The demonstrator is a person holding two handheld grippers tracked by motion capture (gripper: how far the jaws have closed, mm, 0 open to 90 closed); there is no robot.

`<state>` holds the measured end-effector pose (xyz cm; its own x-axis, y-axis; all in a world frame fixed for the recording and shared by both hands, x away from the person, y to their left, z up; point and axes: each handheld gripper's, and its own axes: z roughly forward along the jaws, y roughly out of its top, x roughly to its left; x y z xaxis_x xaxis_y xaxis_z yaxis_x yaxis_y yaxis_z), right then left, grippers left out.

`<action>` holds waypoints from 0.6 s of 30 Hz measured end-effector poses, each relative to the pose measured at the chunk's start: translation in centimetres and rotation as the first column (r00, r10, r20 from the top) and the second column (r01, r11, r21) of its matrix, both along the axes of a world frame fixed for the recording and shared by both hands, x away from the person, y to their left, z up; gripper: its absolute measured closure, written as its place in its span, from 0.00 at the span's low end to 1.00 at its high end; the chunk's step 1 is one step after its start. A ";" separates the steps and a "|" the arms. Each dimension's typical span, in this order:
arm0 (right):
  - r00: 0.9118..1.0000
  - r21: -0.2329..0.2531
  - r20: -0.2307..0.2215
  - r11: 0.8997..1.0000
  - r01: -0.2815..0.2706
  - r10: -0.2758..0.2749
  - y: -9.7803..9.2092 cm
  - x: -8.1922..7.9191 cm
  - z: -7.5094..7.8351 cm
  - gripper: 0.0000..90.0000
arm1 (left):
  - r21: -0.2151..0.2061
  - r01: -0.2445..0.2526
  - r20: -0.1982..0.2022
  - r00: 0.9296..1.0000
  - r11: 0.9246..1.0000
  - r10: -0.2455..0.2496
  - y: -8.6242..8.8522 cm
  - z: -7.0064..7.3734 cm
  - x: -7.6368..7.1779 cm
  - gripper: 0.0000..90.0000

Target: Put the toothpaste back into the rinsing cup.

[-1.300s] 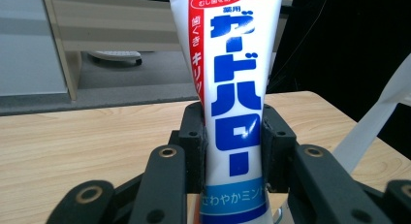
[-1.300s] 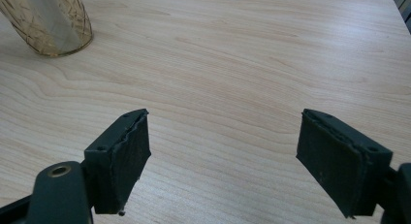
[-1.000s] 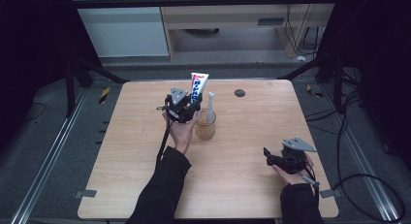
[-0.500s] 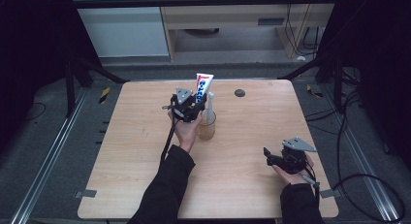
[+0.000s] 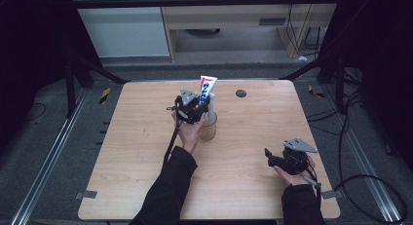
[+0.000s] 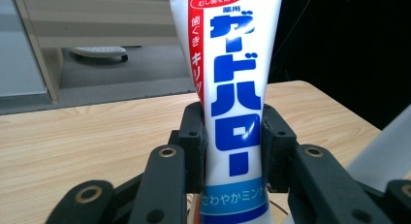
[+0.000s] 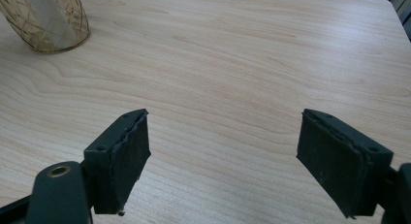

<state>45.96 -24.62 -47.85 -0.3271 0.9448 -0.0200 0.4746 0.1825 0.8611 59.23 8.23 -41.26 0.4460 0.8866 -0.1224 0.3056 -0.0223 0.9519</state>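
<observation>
I count one toothpaste tube (image 6: 231, 112), one amber glass (image 5: 208, 129), one wooden table (image 5: 253, 137). My left gripper (image 5: 194, 109) has its jaws clamped on the tube's lower body, upright above the glass. My right gripper (image 7: 228, 161) hovers near the table's right front, jaws wide apart, holding nothing.

Your worktop (image 7: 271, 64) is pale wood-grain laminate, smooth with a soft sheen. The tube (image 6: 232, 107) in your left tool (image 6: 231, 151) is glossy plastic, printed white, red and blue. The cup (image 7: 46, 20) is clear amber glass with a crackled pattern. Your right tool (image 7: 223, 156) is matt black plastic; its pads (image 7: 131, 156) look rough, rubbery and frayed at the edges.
</observation>
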 end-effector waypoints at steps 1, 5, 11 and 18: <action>1.000 0.003 -0.002 1.000 0.002 -0.002 0.0 0.0 0.0 0.21 | 0.000 0.002 -0.003 1.000 1.000 -0.002 -0.1 -0.1 0.0 0.75; 1.000 0.005 -0.003 1.000 0.000 0.000 0.0 0.0 0.0 0.21 | 0.008 0.007 -0.010 1.000 1.000 -0.007 -0.1 -0.4 0.1 0.75; 1.000 -0.002 -0.001 1.000 -0.002 0.002 0.0 0.0 0.0 0.21 | 0.022 0.015 -0.026 1.000 1.000 -0.015 -0.1 -1.2 0.1 0.74; 1.000 -0.006 0.001 1.000 -0.004 0.004 0.0 0.0 0.0 0.21 | 0.033 0.027 -0.035 0.999 0.999 -0.026 -0.1 -1.8 0.0 0.73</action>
